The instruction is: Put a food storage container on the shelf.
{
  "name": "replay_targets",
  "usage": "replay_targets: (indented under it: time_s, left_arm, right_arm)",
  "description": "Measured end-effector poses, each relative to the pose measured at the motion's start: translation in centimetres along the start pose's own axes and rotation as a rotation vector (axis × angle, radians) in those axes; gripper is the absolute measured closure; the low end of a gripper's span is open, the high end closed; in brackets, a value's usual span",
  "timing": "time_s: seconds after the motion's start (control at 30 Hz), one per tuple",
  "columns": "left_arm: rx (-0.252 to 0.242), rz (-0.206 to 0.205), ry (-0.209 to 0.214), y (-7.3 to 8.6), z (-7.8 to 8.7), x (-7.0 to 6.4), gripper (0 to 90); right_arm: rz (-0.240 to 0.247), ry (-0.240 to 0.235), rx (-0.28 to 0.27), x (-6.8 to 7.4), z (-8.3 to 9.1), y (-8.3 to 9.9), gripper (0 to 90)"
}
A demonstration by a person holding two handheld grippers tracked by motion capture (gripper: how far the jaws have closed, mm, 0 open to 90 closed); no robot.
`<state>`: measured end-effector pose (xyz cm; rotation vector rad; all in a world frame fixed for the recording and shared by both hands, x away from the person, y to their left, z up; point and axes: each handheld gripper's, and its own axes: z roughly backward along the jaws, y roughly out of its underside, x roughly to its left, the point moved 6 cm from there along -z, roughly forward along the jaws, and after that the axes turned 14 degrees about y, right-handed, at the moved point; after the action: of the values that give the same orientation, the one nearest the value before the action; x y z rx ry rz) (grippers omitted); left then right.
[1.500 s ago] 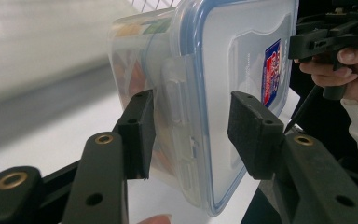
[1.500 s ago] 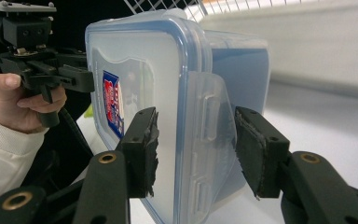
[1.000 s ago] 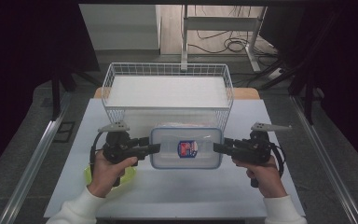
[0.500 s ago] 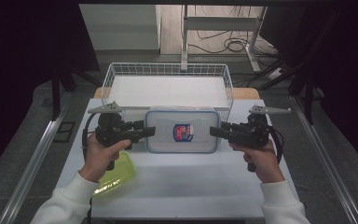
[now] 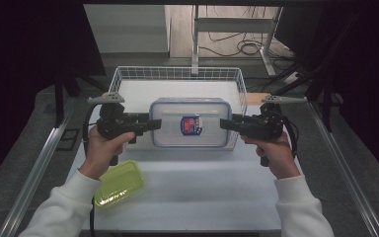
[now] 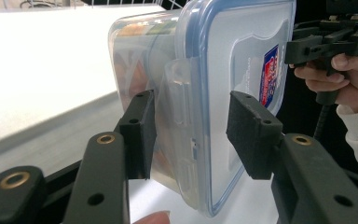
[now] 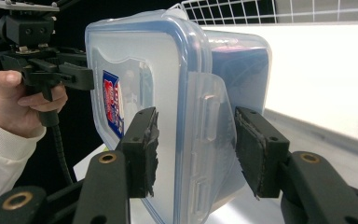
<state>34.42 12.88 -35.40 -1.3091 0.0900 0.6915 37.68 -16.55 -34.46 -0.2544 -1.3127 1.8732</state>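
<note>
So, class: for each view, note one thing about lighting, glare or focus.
High view: dark surroundings, bright white table, sheen on the green lid. Left gripper view: table washed out behind the clear container. Right gripper view: bright table, near jaws slightly soft.

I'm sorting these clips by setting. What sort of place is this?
Probably a lab or recording workspace, not a kitchen: a bare white table with metal side rails, loose cables on the floor behind, and a wire basket set out for handling a lidded plastic container.

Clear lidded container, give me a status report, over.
Left gripper and right gripper each straddle an end latch, jaws not visibly clamped. Clear lidded container held up at the wire basket front rim. Green lid lies clear, near left.
</note>
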Motion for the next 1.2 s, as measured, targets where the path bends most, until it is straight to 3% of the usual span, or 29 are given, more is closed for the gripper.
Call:
replay_targets:
  time_s: [0.7,1.2]
  left_arm:
    - [-0.022,-0.011,0.002,-3.1,0.6,1.8,53.1]
    - [-0.015,0.002,-0.002,-6.2,1.3,4.6,53.1]
  right_arm:
    - [0.02,0.005,0.0,-0.4,-1.2,-3.5,50.9]
    - [0.006,0.003,0.008,-1.4,-3.9,-7.0,50.6]
